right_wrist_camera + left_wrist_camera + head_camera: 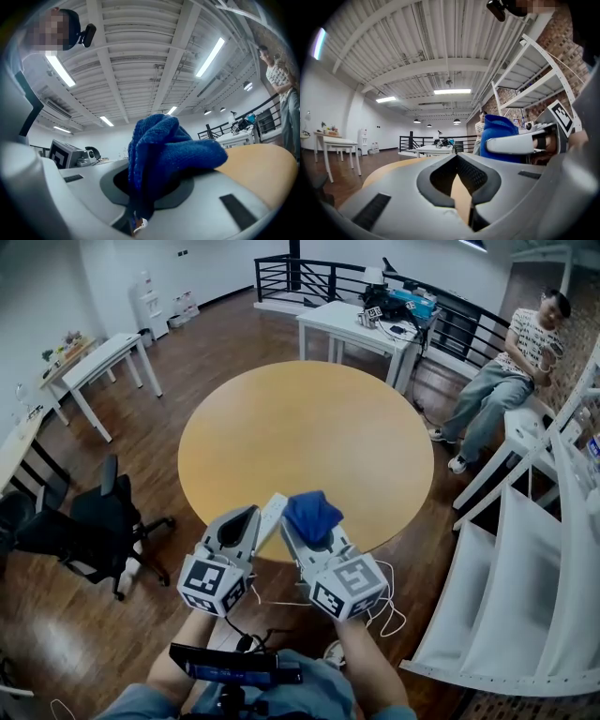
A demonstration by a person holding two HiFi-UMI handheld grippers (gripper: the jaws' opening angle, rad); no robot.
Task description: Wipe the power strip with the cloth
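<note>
Right hand-held gripper (298,532) clamped on blue cloth (314,514); left hand-held gripper (246,519) jaws together; white power strip (272,510) between them at counter (309,427) edge.

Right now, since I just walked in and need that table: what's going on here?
At the near edge of the round table, a person holds a hand-held gripper in each hand. The right hand-held gripper is clamped on a blue cloth. The left hand-held gripper is shut and empty. The white power strip shows between them.

Head overhead, gripper views upward, sharing cloth (313,515)
</note>
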